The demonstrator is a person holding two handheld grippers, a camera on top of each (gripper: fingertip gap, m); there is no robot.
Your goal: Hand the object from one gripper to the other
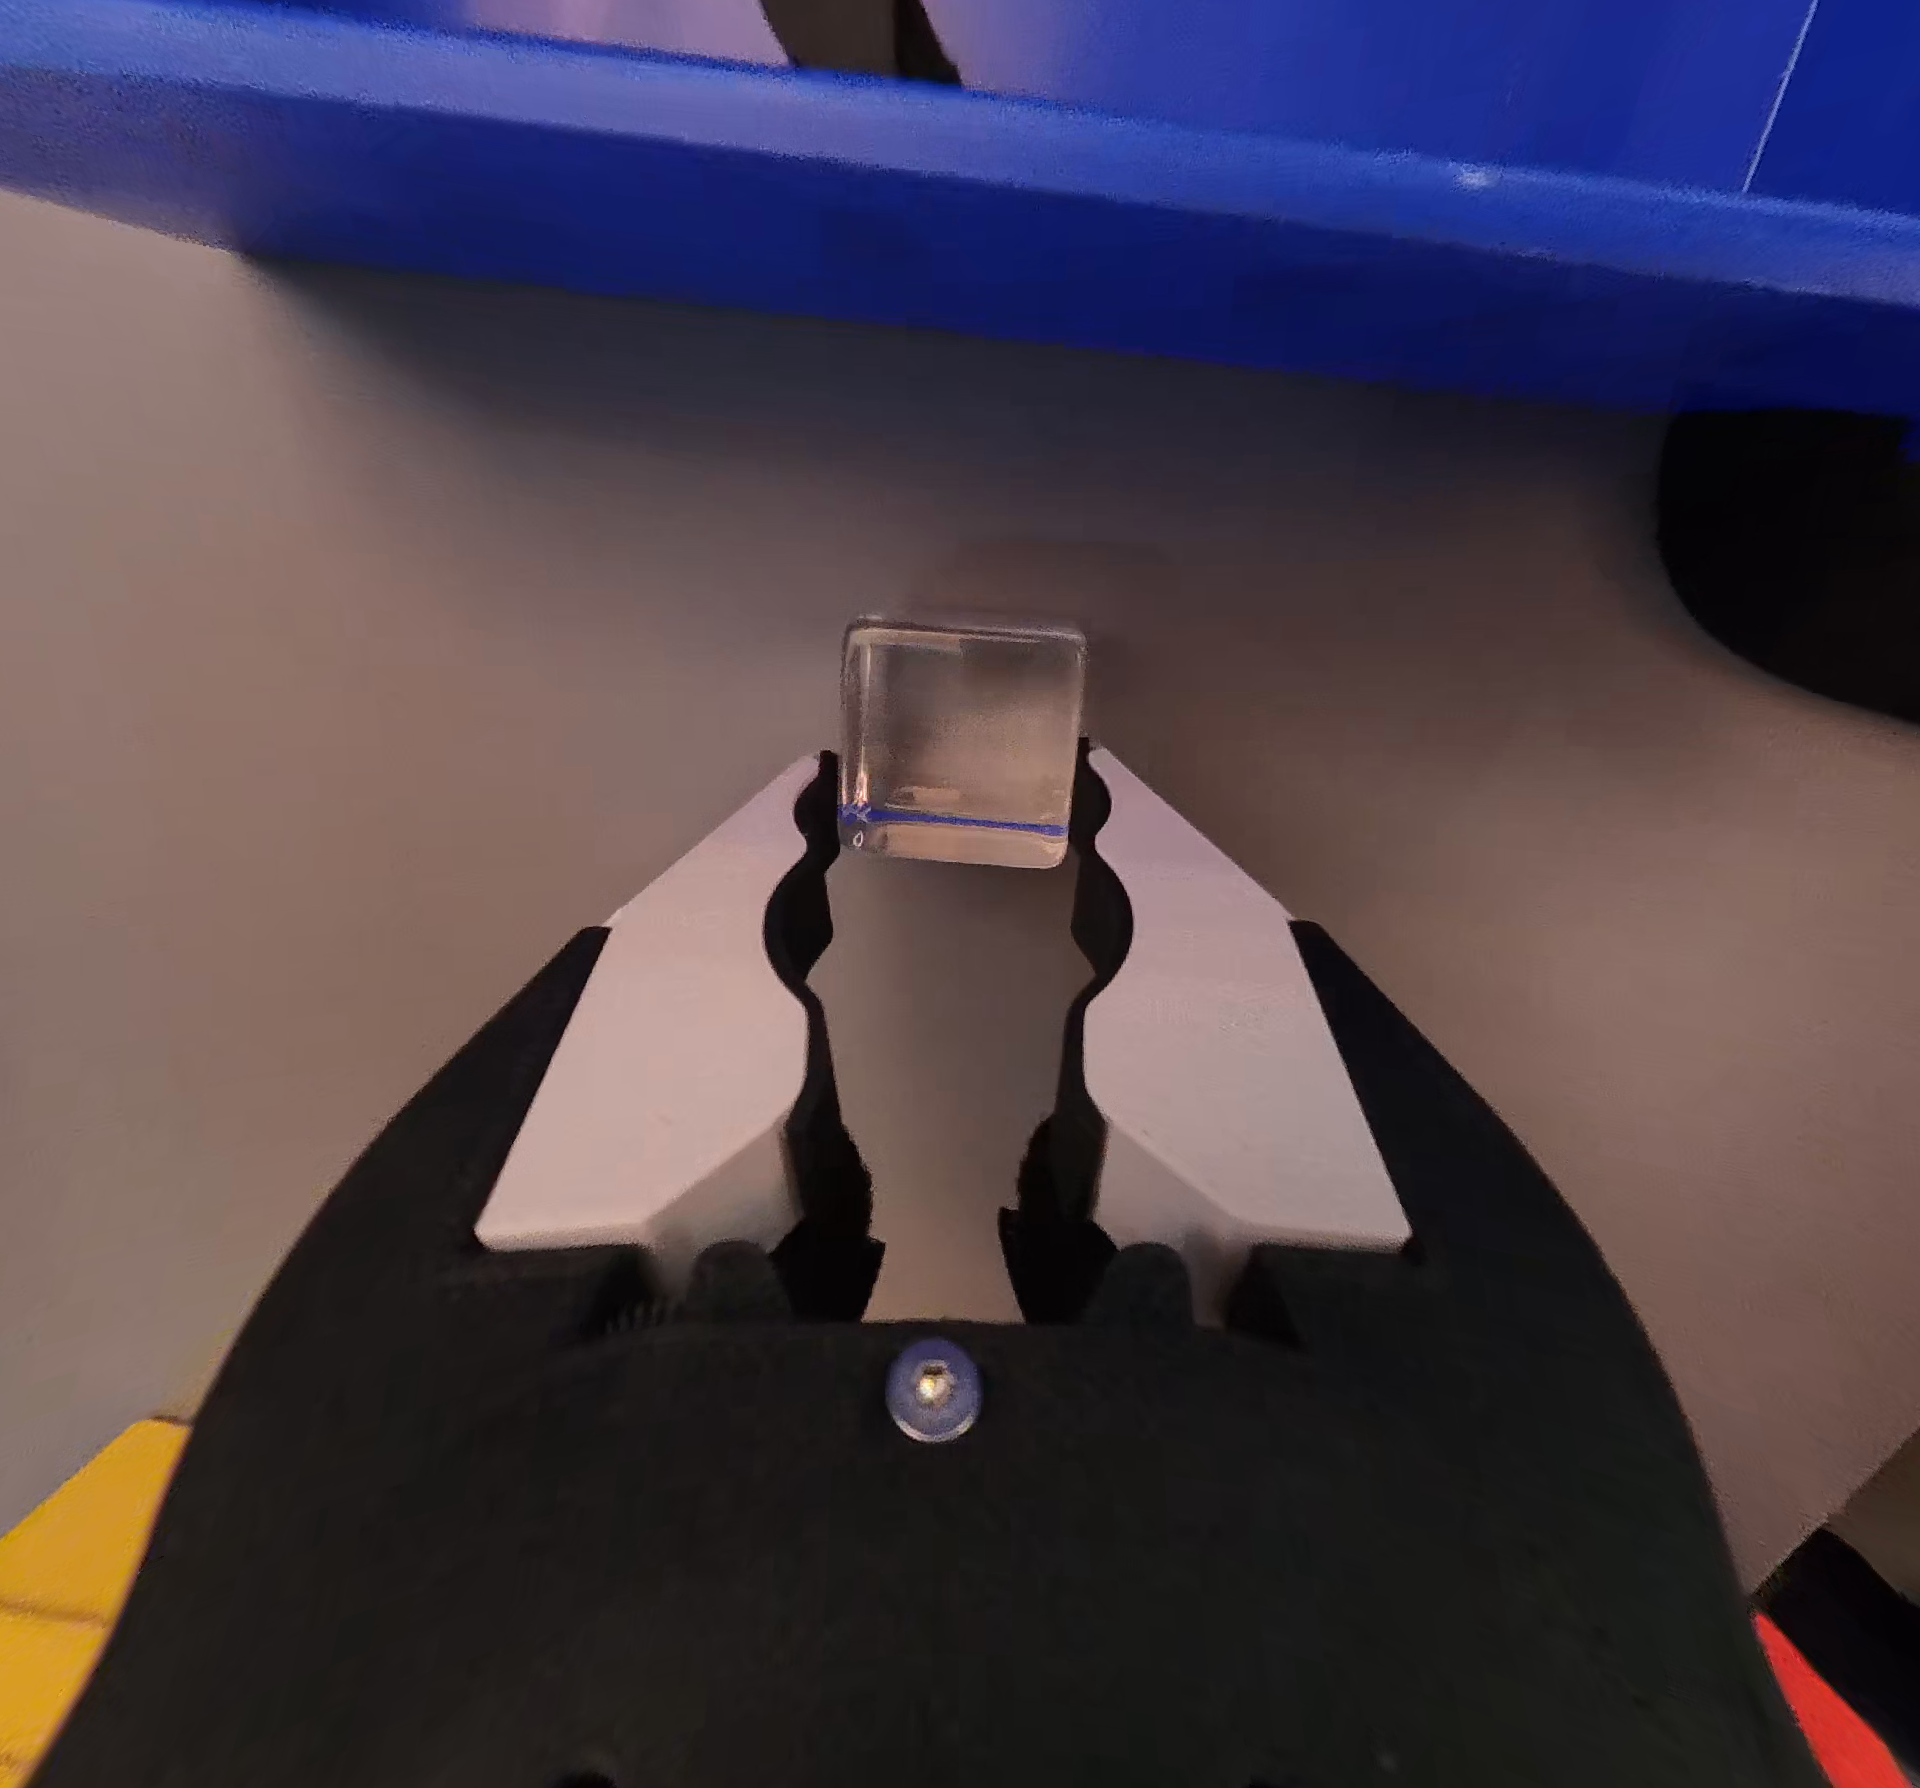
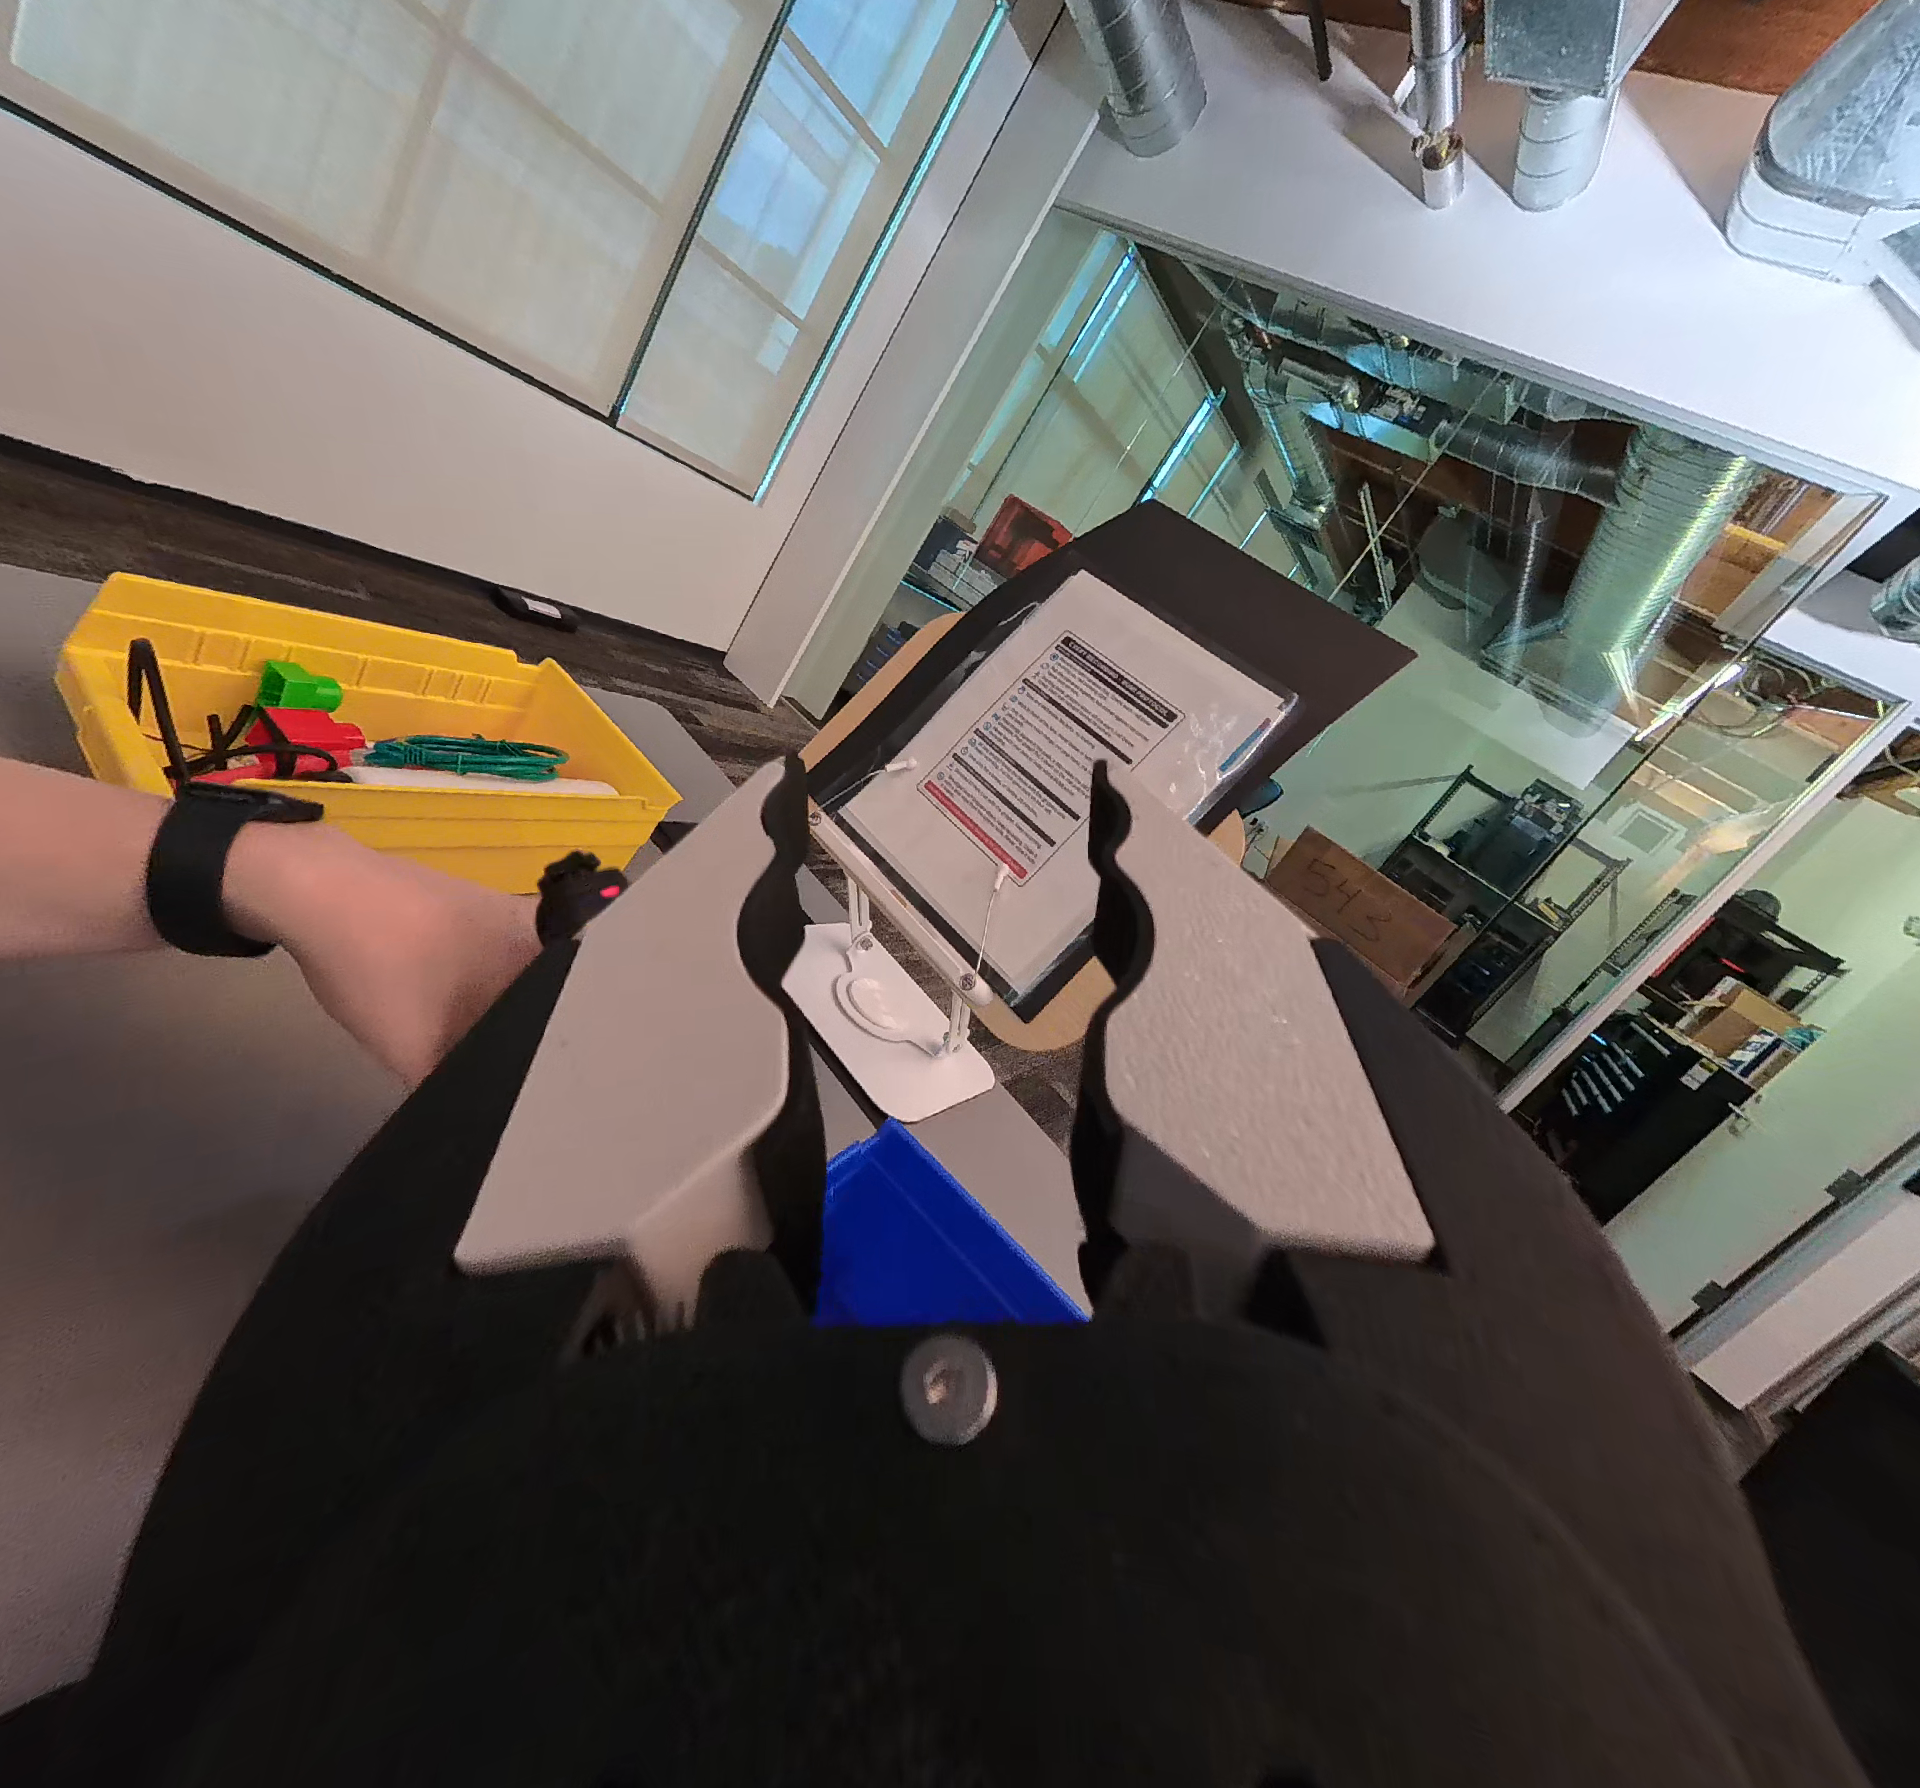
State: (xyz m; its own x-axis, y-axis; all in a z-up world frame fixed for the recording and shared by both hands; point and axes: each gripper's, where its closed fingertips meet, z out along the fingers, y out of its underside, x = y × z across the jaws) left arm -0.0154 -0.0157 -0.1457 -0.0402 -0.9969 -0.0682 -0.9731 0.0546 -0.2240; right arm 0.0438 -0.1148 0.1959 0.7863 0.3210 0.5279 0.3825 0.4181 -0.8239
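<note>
left gripper [image 1: 961,793] pinches the clear cube [image 1: 961,751] at its tips above the tabletop [image 1: 364,699] | right gripper [image 2: 940,803] gapes wide, empty, aimed away | we keep the pinch firm; we swing the right round to the cube's free faces

A small clear cube of glass or acrylic [image 1: 961,751], with rounded edges and corners, sits pinched at its lower sides between the two black fingertips of the left gripper [image 1: 958,808]. It is held square and level, most of it standing out beyond the tips. A thin blue line crosses its near face close to the bottom edge (whether a reflection or a marking is unclear). Grey tabletop [image 1: 364,699] shows through it.
</note>
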